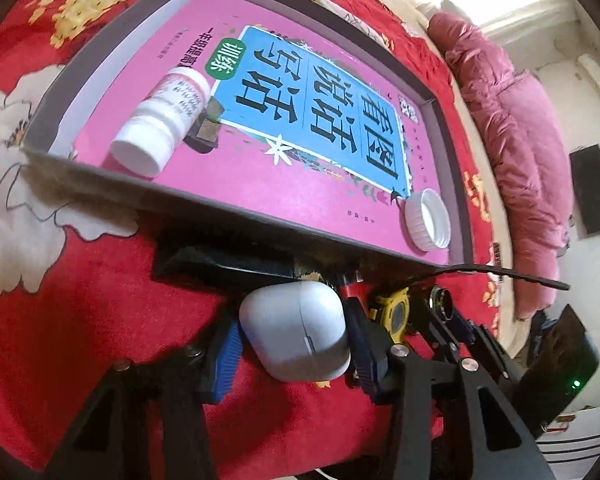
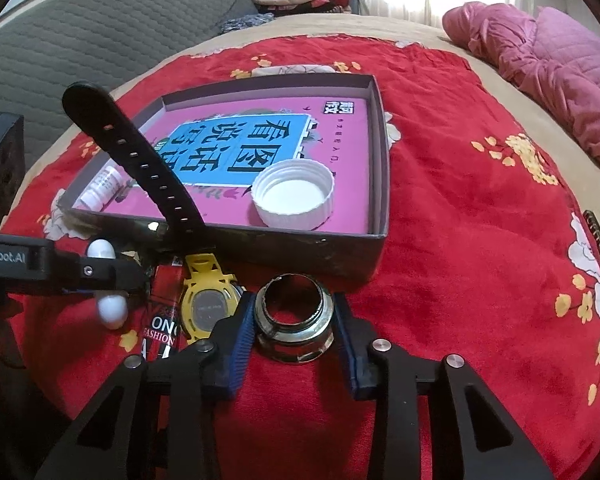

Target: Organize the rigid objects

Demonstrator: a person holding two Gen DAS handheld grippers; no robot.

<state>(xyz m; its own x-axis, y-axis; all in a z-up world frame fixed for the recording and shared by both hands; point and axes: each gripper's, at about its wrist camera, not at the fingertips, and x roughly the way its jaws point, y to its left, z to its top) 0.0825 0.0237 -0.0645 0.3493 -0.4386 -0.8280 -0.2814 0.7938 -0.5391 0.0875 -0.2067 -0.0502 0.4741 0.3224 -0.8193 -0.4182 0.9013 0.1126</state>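
Observation:
My left gripper (image 1: 292, 344) is shut on a white earbud case (image 1: 296, 332) just in front of the grey box (image 1: 228, 220). My right gripper (image 2: 294, 320) is shut on a metal threaded ring (image 2: 294, 316) in front of the same box (image 2: 300, 248). The box holds a pink book (image 1: 308, 128), a white pill bottle (image 1: 164, 116) lying on its side and a white cap (image 1: 428, 220). A yellow watch (image 2: 204, 304) with a black strap (image 2: 140, 156) lies between the grippers. The left gripper also shows in the right wrist view (image 2: 108, 284).
The red floral blanket (image 2: 480, 220) covers the bed. A pink quilt (image 2: 560, 64) lies at the far right. A red printed pack (image 2: 162, 320) lies beside the watch. A grey sofa (image 2: 100, 32) stands behind. A black device with a green light (image 1: 564, 372) sits at the right.

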